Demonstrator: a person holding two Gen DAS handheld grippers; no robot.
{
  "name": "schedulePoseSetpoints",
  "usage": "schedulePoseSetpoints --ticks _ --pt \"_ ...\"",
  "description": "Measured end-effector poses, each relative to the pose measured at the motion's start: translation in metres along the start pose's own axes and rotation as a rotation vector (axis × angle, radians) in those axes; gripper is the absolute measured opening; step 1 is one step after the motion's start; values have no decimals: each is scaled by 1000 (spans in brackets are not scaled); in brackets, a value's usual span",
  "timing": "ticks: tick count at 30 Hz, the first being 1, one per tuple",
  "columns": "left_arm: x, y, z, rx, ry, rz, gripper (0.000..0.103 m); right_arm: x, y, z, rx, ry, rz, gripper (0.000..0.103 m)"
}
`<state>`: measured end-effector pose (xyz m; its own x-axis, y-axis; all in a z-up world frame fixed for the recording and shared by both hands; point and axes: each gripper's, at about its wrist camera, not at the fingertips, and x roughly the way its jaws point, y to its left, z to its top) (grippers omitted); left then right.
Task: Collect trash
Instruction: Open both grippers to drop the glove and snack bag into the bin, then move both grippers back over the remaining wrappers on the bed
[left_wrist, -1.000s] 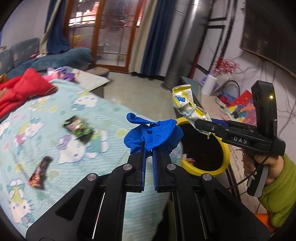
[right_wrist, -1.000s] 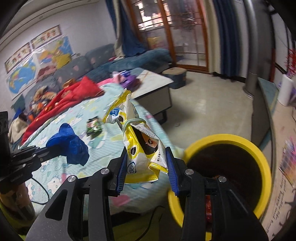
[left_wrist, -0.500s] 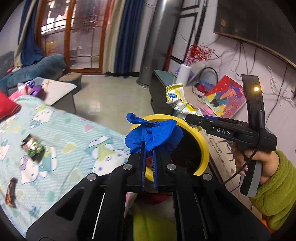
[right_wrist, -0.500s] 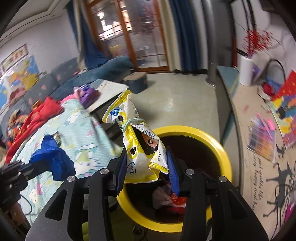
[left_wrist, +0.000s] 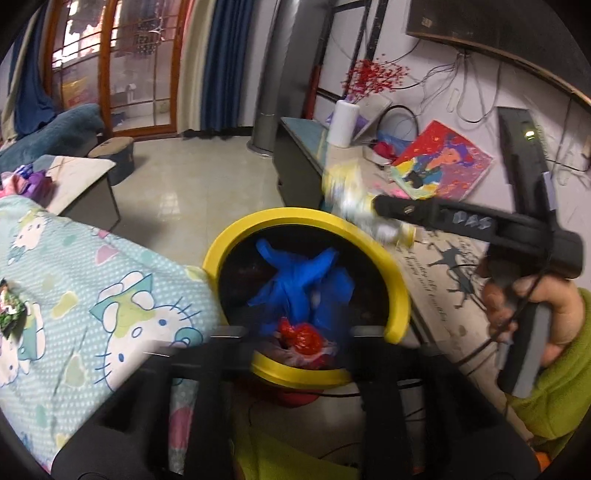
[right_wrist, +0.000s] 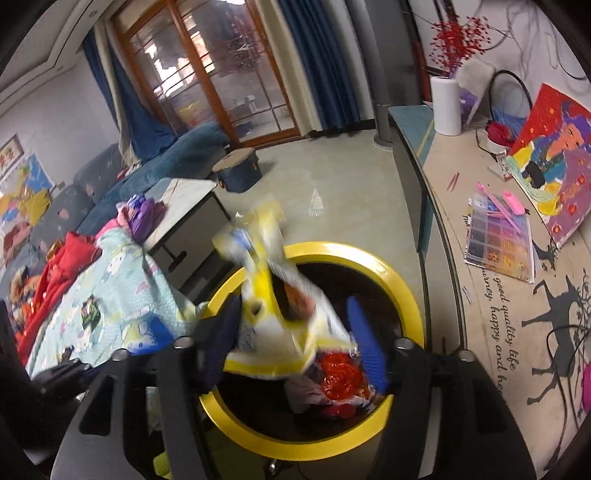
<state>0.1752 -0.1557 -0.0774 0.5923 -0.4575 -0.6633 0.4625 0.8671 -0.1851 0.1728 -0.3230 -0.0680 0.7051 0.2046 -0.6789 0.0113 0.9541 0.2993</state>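
Both grippers have swung over the bin (left_wrist: 397, 291) and let go. The left gripper (left_wrist: 295, 332) has its fingers spread, and the blue glove (left_wrist: 303, 280) lies loose inside the bin. The right gripper (right_wrist: 295, 343) is spread too, with the yellow bag (right_wrist: 280, 321) blurred between its fingers, apparently dropping. The bag sits over the near rim, so it may catch there and tip out. One wrapper (left_wrist: 11, 314) is left on the bed (left_wrist: 110, 280).

The bin (left_wrist: 397, 291) sits right off the bed's (left_wrist: 92, 266) edge, glove (left_wrist: 306, 280) inside it, snack bag (right_wrist: 280, 314) above its rim, desk (right_wrist: 517, 295) right.
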Motion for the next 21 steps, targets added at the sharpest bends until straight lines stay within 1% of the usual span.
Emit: schedulePoseSetpoints --ticks 1,2,4,5,6,8,11,14,18,21 --pt "0 2 -1 -11 -4 3 66 -1 -1 0 5 -5 -9 66" --pt "-1 6 -2 -28 -4 -4 66 -1 -2 0 9 -12 -12 69" --pt "-5 12 -1 -46 -13 8 68 -2 -1 0 17 -19 -4 70" --pt "-9 14 -1 -49 -23 25 71 -1 -1 1 15 -20 1 70" --pt "-13 17 -1 -51 -35 41 79 -1 2 1 10 -24 7 70" --pt "-22 22 -1 -64 -63 71 84 -1 12 0 -16 -37 20 71" --pt "-35 31 0 -87 -96 110 88 -5 28 -2 -57 -61 41 73" --pt "-45 39 0 -109 -118 132 91 -10 44 -4 -94 -85 60 75" --pt "-60 49 0 -134 -146 170 92 -16 68 -7 -154 -113 99 76" --pt "-73 58 -3 -147 -170 199 92 -17 83 -8 -195 -119 122 76"
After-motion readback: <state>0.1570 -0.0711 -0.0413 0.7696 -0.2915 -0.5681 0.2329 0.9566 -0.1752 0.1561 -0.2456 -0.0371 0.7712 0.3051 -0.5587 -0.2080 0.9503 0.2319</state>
